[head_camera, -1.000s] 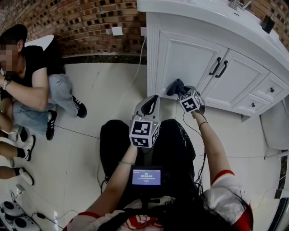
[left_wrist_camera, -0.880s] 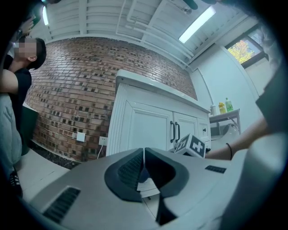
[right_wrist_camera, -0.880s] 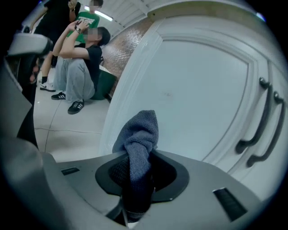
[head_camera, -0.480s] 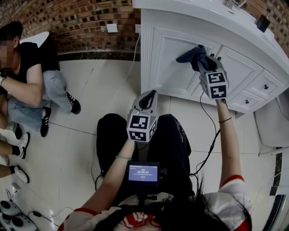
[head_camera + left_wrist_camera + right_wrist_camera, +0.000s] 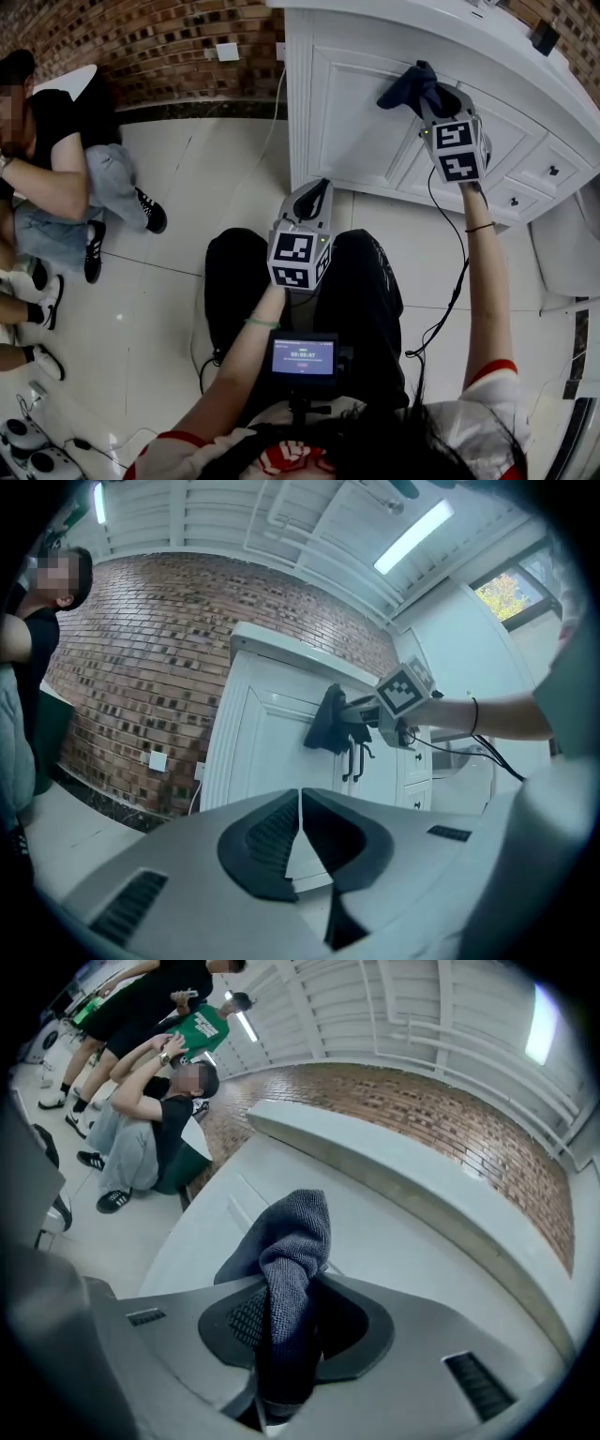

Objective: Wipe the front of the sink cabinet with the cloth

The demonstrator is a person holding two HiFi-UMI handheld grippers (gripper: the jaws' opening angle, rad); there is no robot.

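Right gripper [image 5: 427,97] pinches the cloth [image 5: 406,88] against the cabinet [image 5: 356,131] top — wiping seemingly midway, lower panels probably left; left gripper [image 5: 315,197] closed, empty.

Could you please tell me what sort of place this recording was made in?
Probably a bathroom, perhaps a mock-up rather than a lived-in one. A white sink cabinet stands next to a brick wall on a glossy tiled floor, and a person sits on that floor nearby.
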